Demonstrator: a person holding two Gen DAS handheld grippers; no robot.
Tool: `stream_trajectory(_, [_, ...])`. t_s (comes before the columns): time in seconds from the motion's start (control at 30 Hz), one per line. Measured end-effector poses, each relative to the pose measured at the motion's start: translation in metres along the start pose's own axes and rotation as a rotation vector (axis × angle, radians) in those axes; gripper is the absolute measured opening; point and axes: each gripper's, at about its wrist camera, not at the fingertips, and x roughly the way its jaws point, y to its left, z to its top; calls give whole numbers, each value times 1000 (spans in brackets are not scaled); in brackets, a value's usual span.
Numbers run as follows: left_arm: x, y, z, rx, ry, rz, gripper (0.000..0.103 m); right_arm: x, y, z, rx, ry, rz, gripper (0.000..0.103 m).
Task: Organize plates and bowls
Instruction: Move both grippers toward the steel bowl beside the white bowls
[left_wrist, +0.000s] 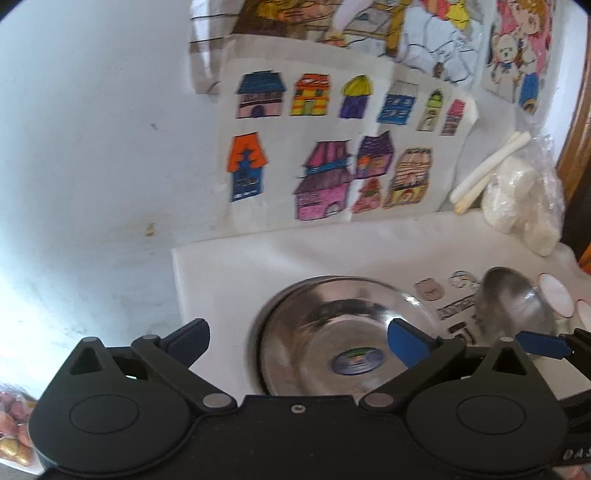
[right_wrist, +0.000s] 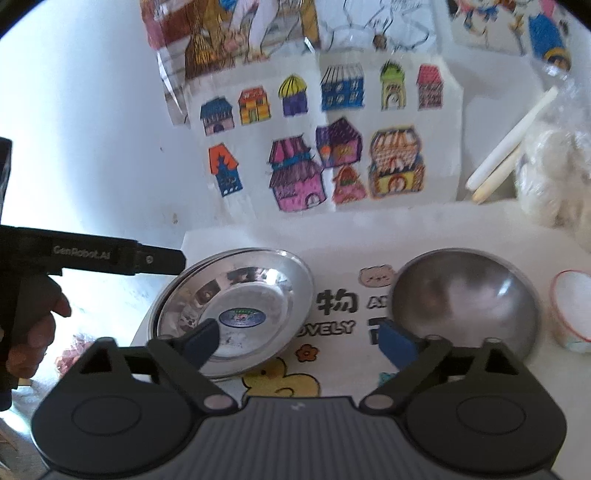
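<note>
Right wrist view showed the steel plate (right_wrist: 236, 310) lying left of the steel bowl (right_wrist: 465, 302) on the table (right_wrist: 332, 229), both thin, stiff and probably slippery, best pinched at the rim, while the right gripper (right_wrist: 299, 339) and left gripper (left_wrist: 295, 339) gaped wide, holding nothing

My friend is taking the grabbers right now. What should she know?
Left gripper: open, holding nothing, over the steel plate.
Right gripper: open, holding nothing, between plate and steel bowl.
Plate sits left on the printed mat, bowl right, apart. A white bowl with a red rim is farther right.
Done: nothing stacked yet.
Left: probably gather plate and bowls together.
</note>
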Motion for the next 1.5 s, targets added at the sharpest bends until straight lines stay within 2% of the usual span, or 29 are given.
stream_trajectory(0.13, [3,-24,0,24,-18,-42,102,-21,-5,-5,-23,-47,-55,103])
stream_trajectory(0.33, [24,-67,4,53,4,-124,102,-45,-31,-15,-15,-69,-231,103])
stream_trajectory(0.53, [47,-108,6,78,29,-186,102,-60,-64,-37,74,-74,-317,103])
stream_trajectory(0.7, [63,-133,6,105,37,-206,102,-63,-85,-59,176,-89,-370,103])
stream_trajectory(0.9, [81,-143,3,104,62,-197,102,-54,-94,-71,234,-92,-391,103])
stream_trajectory(1.07, [85,-144,6,133,37,-159,102,-51,-99,-68,280,-132,-390,103])
stream_trajectory(1.27, [84,-153,10,172,22,-183,102,-42,-106,-61,313,-155,-371,102])
stream_trajectory(1.5, [89,-162,8,215,35,-191,99,-31,-109,-61,333,-139,-367,94])
